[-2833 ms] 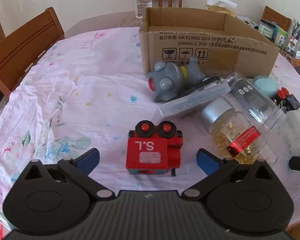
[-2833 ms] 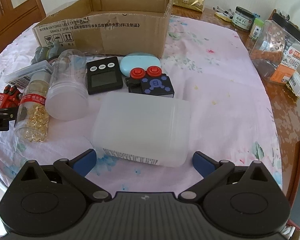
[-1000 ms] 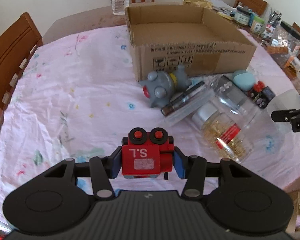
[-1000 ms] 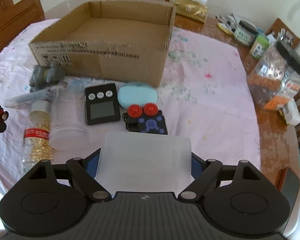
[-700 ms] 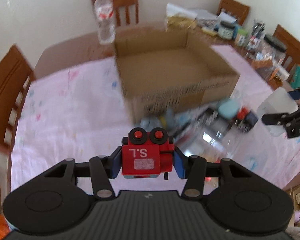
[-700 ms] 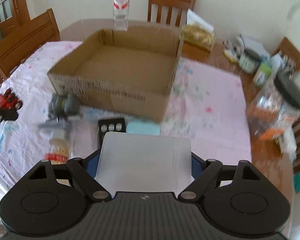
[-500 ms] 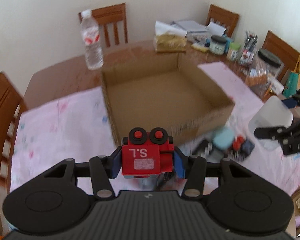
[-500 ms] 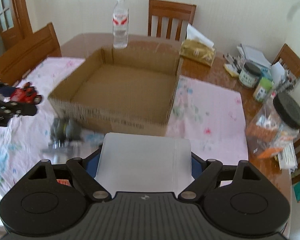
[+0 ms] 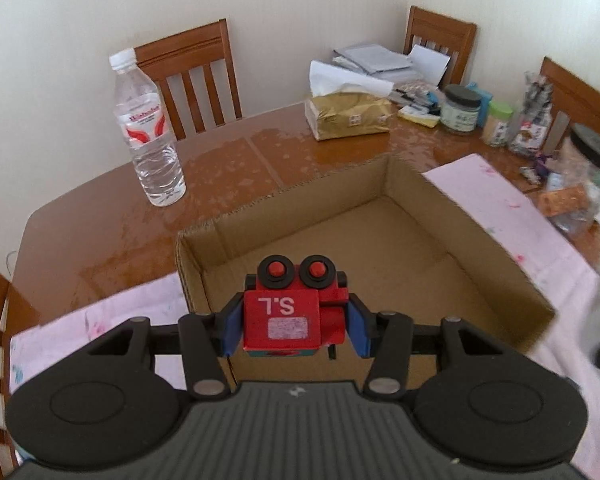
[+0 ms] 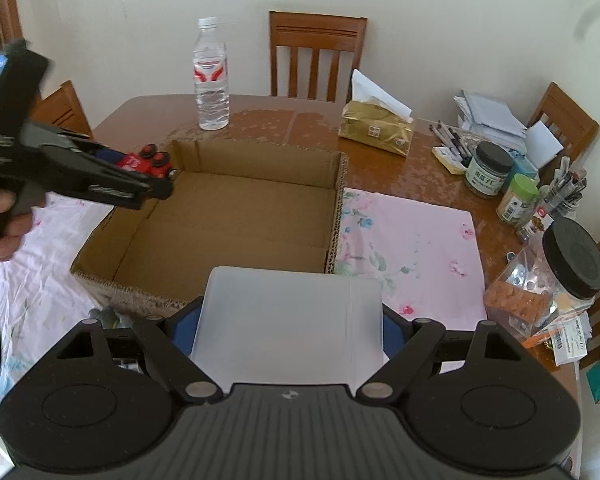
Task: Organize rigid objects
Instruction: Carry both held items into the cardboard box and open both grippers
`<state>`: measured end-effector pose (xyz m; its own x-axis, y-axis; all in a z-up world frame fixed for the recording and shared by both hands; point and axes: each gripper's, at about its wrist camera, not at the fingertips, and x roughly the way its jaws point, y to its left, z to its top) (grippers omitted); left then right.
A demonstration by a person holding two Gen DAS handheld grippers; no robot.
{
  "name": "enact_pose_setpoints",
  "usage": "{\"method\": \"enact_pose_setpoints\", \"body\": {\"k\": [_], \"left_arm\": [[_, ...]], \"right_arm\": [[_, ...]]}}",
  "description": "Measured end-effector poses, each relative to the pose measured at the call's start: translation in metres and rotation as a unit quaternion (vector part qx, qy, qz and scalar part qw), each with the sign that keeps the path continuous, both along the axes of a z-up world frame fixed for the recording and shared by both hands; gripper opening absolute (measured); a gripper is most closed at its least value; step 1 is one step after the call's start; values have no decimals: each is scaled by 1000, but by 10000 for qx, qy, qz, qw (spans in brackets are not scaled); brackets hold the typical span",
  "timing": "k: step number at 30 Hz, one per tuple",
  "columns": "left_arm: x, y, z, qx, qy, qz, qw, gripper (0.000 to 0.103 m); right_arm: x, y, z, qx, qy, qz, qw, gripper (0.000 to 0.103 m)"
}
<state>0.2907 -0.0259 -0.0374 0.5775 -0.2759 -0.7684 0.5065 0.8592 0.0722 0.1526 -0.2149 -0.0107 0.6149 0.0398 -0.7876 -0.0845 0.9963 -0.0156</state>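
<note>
My left gripper (image 9: 292,326) is shut on a red toy block (image 9: 290,318) marked "S.L" with two black-and-red knobs on top. It holds the block in the air over the left part of an open cardboard box (image 9: 496,256). The box interior shows bare cardboard. In the right wrist view the left gripper (image 10: 148,178) with the red block (image 10: 146,164) hangs over the box's (image 10: 336,216) far left corner. My right gripper (image 10: 286,330) is shut on a white translucent plastic container (image 10: 288,320), held above the box's near edge.
A water bottle (image 9: 150,128) stands behind the box on the brown table (image 9: 100,232). A gold tissue pack (image 9: 348,114), jars (image 10: 488,170) and a black-lidded snack jar (image 10: 556,280) crowd the right side. A grey toy (image 10: 108,316) peeks out below the box. Wooden chairs (image 10: 316,56) ring the table.
Both grippers closed on their objects, lifted them off the pink cloth and carried them up and forward to the box. The left one is now over the box interior.
</note>
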Motion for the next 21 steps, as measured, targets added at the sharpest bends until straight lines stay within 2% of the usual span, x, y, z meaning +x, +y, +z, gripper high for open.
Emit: {"method": "enact_pose_setpoints", "body": {"k": [6,8,9,10,13,16,21], "left_arm": [[40,-5,-16,-6,-28,71,10000,52],[50,-3,-17,-84,-172,136,9997,66],[53,-1,-17,-101,-219,159,9996,84],[55,0,-17,-103,-266,194,9994,95],[55,7,-12,-175,-401,216,9988,96],[49,17,-8,-238,-369,174,9989,96],[25,42,6,-271,-598,187,9977,96]], "right_arm": [[10,1,7,-107,-6,-222,9997,88],[13,2,8,-135,5,-290,9995,88],[15,3,9,-154,7,-307,9994,88],[16,4,9,-173,12,-313,9994,88],[22,9,10,-192,26,-300,9994,88],[31,15,10,-210,38,-249,9995,88],[52,24,8,-81,45,-94,9999,88]]}}
